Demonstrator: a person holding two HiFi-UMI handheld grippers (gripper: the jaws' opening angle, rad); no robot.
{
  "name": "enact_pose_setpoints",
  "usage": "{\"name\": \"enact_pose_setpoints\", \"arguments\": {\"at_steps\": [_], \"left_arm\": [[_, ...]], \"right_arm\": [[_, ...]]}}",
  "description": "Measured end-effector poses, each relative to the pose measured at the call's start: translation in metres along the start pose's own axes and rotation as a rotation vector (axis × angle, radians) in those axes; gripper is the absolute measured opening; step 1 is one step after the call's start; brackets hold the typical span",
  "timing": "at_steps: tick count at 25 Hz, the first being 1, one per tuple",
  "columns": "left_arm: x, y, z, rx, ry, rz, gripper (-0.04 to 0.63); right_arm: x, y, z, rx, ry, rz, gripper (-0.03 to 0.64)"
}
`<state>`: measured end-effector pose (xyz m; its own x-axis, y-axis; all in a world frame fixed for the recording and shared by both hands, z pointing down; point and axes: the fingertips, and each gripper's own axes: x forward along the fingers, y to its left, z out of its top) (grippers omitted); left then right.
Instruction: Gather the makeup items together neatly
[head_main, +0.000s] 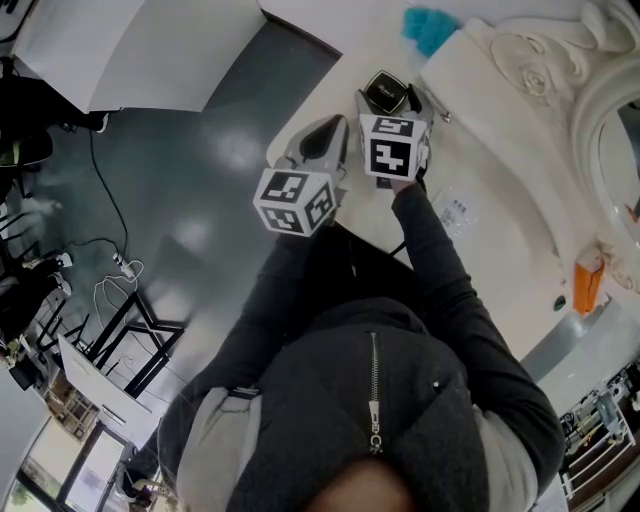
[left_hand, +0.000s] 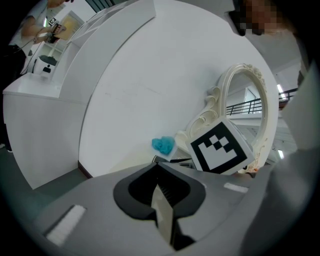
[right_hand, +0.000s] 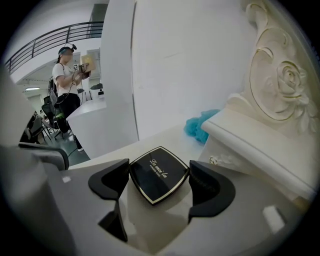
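Wide white worktop (head_main: 490, 285), hemmed by ornate mirror frame (head_main: 540, 60). Left gripper (left_hand: 155, 165) parked idle, fingers pressed together, empty. Right gripper (right_hand: 159, 169) tilted down, fingers spread astride black compact (right_hand: 157, 177), flat on worktop, seemingly lining up a pinch. Blue puff (right_hand: 197, 126) beyond.

- Black compact (head_main: 382, 90): seen from overhead, its near edge is hidden behind the right gripper (head_main: 388, 104).
- Ornate white mirror (head_main: 560, 90): cut off by the picture's right edge.
- Blue fluffy thing (right_hand: 198, 125): half hidden behind the mirror's base, and I cannot tell what it is.
- Orange item (head_main: 588, 282) at the bench (head_main: 500, 290) edge: too small to identify.
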<state>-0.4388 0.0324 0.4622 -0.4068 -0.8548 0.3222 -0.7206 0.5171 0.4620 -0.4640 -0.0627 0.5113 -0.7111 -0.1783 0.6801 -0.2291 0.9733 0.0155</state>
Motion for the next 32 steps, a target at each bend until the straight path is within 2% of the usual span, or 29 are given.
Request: {"name": "enact_pose_setpoints", "arguments": {"at_steps": [12,20,27,32], "left_arm": [[-0.021,-0.013,-0.005,0.02,-0.01,-0.001,0.009],[-0.045,-0.037,-0.011,0.044,-0.02,-0.006,0.009],[-0.057,-0.074,-0.031,0.062,0.01,-0.048,0.009],[-0.052,-0.119,-0.039,0.088,0.031,-0.117,0.009]], "right_arm": [[-0.042,0.015,-0.003,0.022,-0.038,0.021,0.379],[-0.087,0.018,-0.016,0.029,-0.067,0.024,0.379],[-0.129,0.004,-0.038,0.043,-0.076,-0.003,0.379],[-0.167,-0.028,-0.052,0.07,-0.084,-0.047,0.379]]}}
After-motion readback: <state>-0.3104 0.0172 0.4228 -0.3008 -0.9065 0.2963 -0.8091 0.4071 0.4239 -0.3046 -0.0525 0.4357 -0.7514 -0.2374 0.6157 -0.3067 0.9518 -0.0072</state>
